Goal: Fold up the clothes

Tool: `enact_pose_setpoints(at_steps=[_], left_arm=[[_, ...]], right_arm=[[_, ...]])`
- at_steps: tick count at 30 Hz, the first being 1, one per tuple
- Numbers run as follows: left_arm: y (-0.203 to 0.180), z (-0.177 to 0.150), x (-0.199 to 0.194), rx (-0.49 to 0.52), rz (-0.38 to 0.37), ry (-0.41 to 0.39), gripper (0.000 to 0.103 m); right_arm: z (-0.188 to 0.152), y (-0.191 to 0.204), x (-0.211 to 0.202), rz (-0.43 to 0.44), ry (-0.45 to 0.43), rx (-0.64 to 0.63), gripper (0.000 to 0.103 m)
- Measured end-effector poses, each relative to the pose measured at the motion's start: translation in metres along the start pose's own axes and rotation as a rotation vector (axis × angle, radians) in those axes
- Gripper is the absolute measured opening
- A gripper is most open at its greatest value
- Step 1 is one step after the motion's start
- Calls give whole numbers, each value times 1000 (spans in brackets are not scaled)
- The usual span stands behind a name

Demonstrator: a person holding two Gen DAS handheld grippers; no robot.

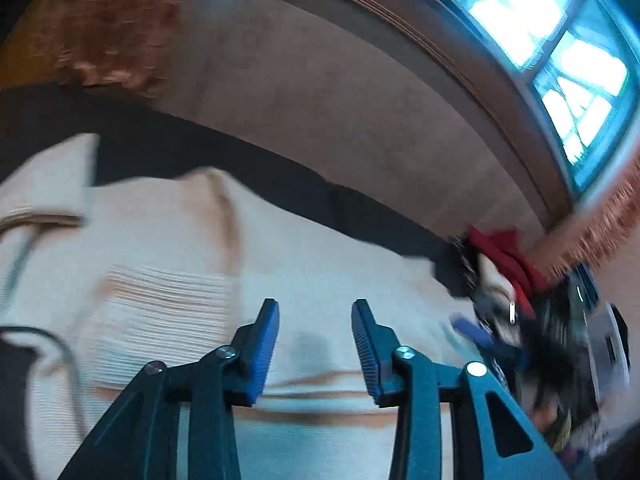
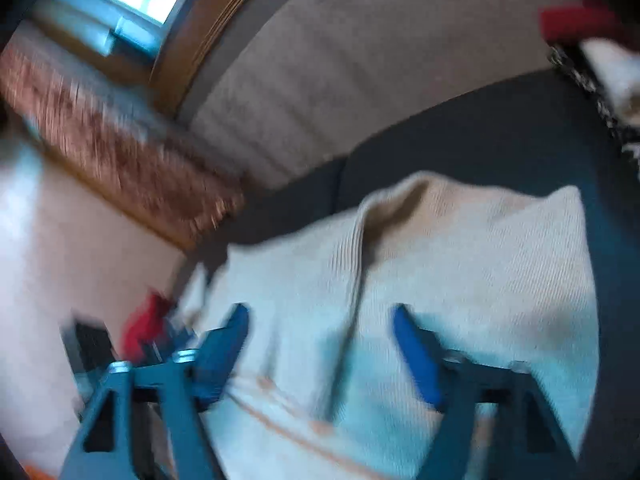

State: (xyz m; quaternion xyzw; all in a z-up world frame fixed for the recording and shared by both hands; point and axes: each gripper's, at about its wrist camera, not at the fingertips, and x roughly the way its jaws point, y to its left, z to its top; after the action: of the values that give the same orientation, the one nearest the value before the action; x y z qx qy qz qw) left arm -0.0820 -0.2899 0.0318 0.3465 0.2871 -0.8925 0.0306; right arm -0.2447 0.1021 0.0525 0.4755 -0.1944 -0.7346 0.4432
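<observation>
A cream ribbed knit garment [image 1: 168,264] lies spread over a dark seat cushion [image 1: 240,160]. In the left wrist view my left gripper [image 1: 315,308] hovers just above it, open, with nothing between its blue pads. The same cream garment [image 2: 460,272] fills the right wrist view, with a raised fold running up its middle. My right gripper [image 2: 320,316] is open wide above that fold and holds nothing. Both views are blurred by motion.
A heap of mixed clothes with a red piece [image 1: 508,256] sits at the right end of the seat, and the red piece [image 2: 576,24] shows top right in the right wrist view. The grey sofa backrest [image 1: 340,92] rises behind. A window [image 1: 560,40] is above.
</observation>
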Motion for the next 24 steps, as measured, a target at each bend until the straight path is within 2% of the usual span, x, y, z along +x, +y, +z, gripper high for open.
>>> enact_pose_setpoints(at_steps=[2,5,7,10,20,24], left_arm=[[-13,-8,21,46,-4,49,39],[-21,-18,44,70,2,66,39],[-23,-23,50,93,4,51,42],[-22,-26,52,107,-10,34,42],[-13,-27,56,91,-34,31,40],[-8,-25,55,68,-66,25,39]], right_arm=[[16,-6,10,41,-10,56,88],[37,-14,41,102,47,144,103],[47,-21,59,113,78,186,103],[63,-23,75,128,42,202,103],[88,-22,76,-123,-1,127,103],[69,12,55,-113,-25,-5,103]])
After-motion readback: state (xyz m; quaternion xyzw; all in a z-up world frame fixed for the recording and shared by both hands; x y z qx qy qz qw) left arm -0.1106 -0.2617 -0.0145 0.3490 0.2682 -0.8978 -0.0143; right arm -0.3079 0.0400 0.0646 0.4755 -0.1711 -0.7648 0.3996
